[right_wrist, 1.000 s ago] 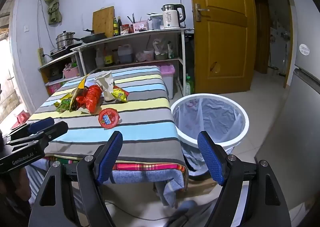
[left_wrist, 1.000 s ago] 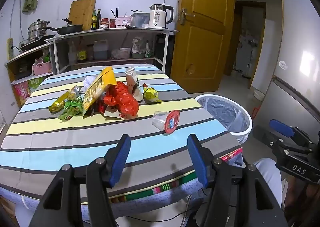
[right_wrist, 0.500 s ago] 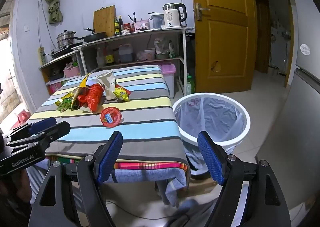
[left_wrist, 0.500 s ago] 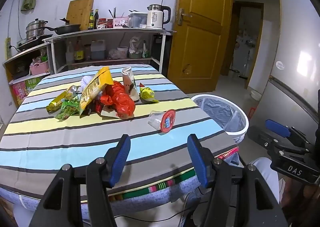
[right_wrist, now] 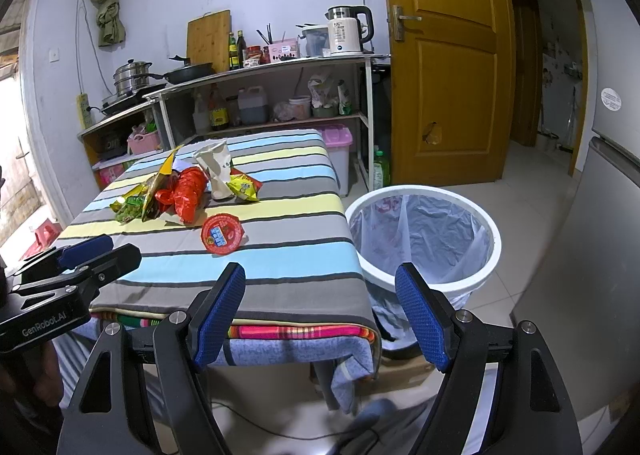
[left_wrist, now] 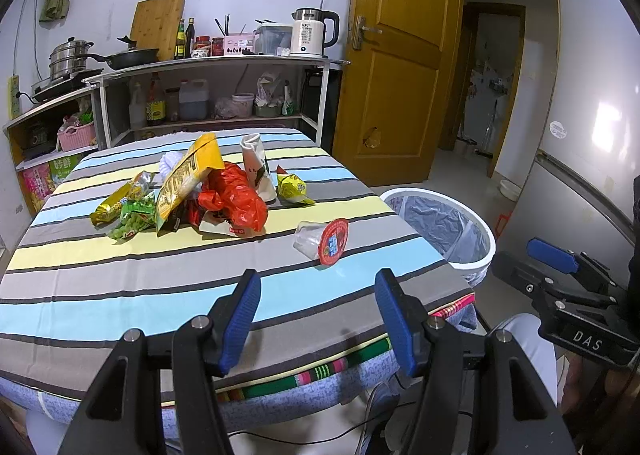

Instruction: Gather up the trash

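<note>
Both tools, left [left_wrist: 318,319] & right [right_wrist: 320,315], are hanging wide open, empty; nearest cup [left_wrist: 320,241] wants a gentle grip.

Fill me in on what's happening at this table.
A person holds two grippers, both open and empty. The left gripper hovers over the near edge of the striped table; the right gripper faces the lined bin. Wrappers and a plastic cup lie uncollected.
</note>
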